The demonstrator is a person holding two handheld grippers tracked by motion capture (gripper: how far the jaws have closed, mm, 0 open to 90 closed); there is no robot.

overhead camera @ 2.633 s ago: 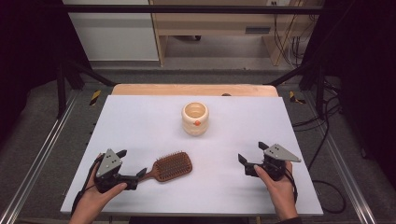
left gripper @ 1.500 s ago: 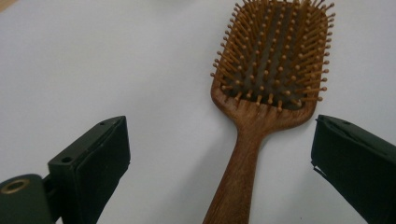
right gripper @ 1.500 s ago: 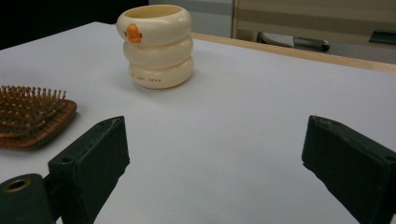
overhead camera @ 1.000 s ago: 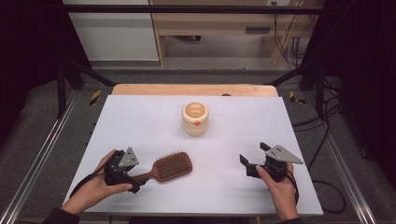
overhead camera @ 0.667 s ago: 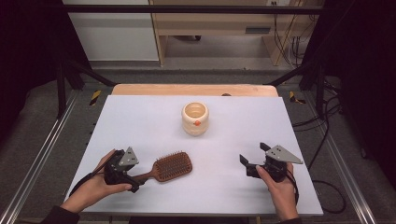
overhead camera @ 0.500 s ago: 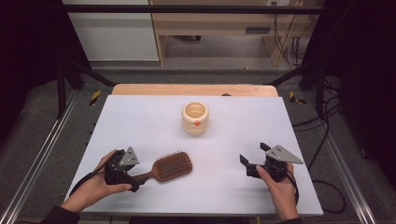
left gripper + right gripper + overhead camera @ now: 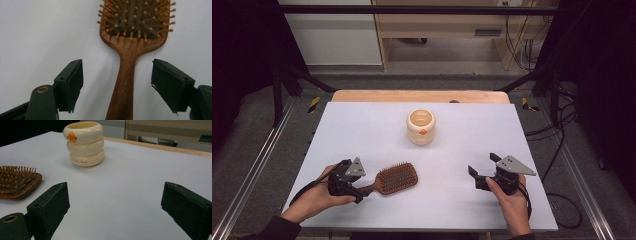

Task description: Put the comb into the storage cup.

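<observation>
Hairbrush handle (image 7: 125,82) between closing left tongs (image 7: 116,85), untouched; cup (image 7: 420,126) beyond

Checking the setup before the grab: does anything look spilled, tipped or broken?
Nothing stands out. The wooden hairbrush lies flat, bristles up, its handle between the left gripper's open jaws. The cream holder stands upright, intact.

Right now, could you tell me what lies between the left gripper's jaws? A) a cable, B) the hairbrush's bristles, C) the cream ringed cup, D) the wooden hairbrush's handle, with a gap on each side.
D: in the left gripper view the hairbrush's handle runs up between the left gripper's pads, which stand clear of it on both sides.
</observation>
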